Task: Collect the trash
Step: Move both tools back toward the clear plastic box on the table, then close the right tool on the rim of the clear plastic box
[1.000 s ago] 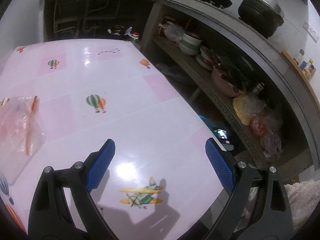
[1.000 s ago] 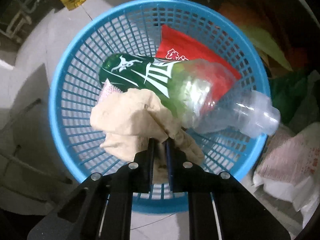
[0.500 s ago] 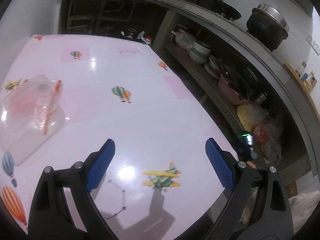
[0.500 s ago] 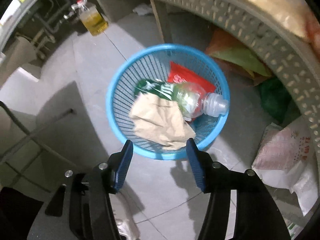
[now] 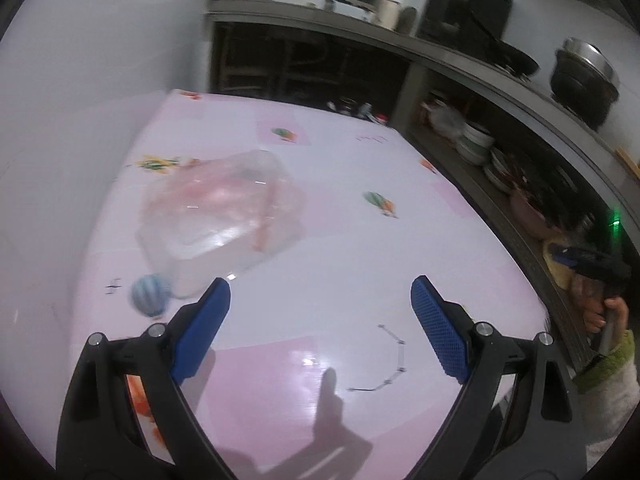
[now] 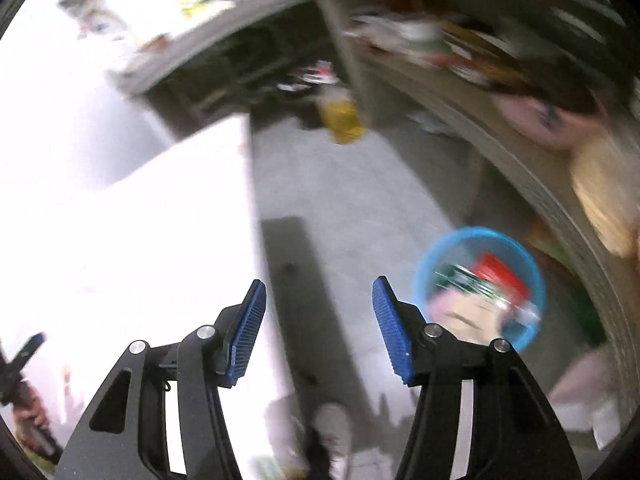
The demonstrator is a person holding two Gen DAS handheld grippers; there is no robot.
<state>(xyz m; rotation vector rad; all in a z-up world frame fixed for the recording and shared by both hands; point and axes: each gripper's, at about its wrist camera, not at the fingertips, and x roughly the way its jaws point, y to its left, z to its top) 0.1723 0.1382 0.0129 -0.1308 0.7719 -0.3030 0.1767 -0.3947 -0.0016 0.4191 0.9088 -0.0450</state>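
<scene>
Overhead, the left gripper (image 5: pixel 320 312) hung above the glossy pink tabletop printed with balloons and aeroplanes (image 5: pixel 360 248), its blue-padded fingers (image 5: pixel 202 328) spread wide with nothing between them. Just beyond the left finger lay the crumpled clear plastic bag with a pinkish tint (image 5: pixel 224 212), flat on the tabletop near its left edge and close to the white wall; whether the fingertip touched it could not be told. Behind the tabletop ran grey shelves holding stacked bowls and plates (image 5: pixel 476 144), and a dark cooking pot with a metal lid (image 5: pixel 584 80) sat on the shelf top.

Over at the right, the right gripper (image 6: pixel 318 332) also had its blue ribbed fingers (image 6: pixel 390 336) held well apart and empty. That view was blurred. It looked down past the tabletop's white edge to the grey floor, where the round blue plastic mesh basket (image 6: pixel 436 252) stood to the right of the fingers, beside the shelving. Inside it lay a green-labelled plastic bottle (image 6: pixel 468 280), a red wrapper (image 6: pixel 504 276) and a pale crumpled wad (image 6: pixel 460 320).
</scene>
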